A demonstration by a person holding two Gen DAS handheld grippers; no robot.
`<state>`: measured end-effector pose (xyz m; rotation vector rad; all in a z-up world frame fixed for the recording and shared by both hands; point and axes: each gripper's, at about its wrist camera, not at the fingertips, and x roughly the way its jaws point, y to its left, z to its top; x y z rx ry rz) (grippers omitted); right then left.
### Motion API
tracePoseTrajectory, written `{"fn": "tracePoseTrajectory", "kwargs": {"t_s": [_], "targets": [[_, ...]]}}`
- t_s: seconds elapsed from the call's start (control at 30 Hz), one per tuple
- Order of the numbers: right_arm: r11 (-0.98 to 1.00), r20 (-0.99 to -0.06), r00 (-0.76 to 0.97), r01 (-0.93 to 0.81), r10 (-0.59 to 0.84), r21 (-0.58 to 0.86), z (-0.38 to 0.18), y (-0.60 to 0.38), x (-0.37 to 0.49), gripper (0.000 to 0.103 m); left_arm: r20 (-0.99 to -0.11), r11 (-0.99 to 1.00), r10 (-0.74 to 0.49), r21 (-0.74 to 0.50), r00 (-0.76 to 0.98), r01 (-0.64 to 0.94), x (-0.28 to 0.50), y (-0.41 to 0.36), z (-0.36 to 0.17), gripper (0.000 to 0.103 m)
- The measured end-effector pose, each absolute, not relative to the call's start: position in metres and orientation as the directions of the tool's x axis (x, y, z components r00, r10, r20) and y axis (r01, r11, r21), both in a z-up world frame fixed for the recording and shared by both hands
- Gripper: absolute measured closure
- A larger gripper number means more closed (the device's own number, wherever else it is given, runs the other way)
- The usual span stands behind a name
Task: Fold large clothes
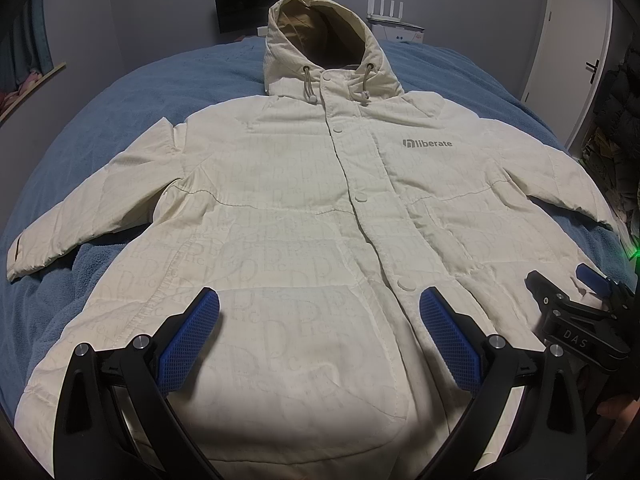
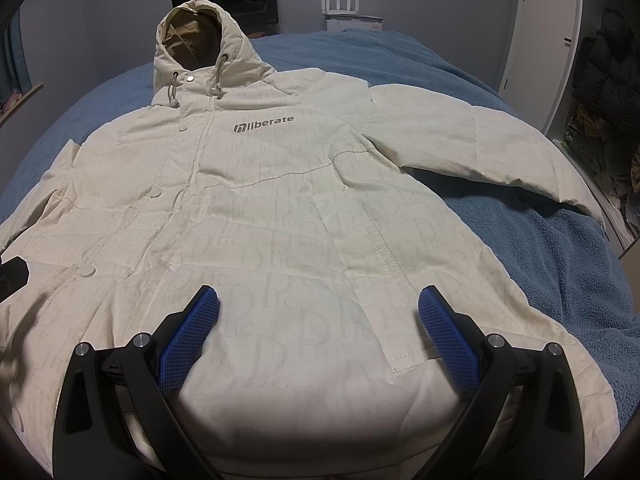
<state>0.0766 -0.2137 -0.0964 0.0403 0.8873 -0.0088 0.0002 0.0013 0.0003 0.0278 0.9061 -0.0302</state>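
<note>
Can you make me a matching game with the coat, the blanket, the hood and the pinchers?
Things:
1. jacket
2. blanket
3. hood
4. left gripper

States:
A. blue, spread under everything
B. open, holding nothing
C. cream, lying flat, front up, snapped shut
D. at the far end, tan inside

Pairs: 1-C, 2-A, 3-D, 4-B
</note>
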Motion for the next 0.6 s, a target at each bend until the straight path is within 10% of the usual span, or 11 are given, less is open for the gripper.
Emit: {"fn": "tracePoseTrajectory", "kwargs": {"t_s": [0.6], "targets": [[0.991,-0.757,0.653,0.112,-0.018,0.073,-0.054,-0.25,0.081,0.006,-0.751,0.997,0.044,0.072,0.659,0.015,-0.004,-0.004,0.011,0.006]]}}
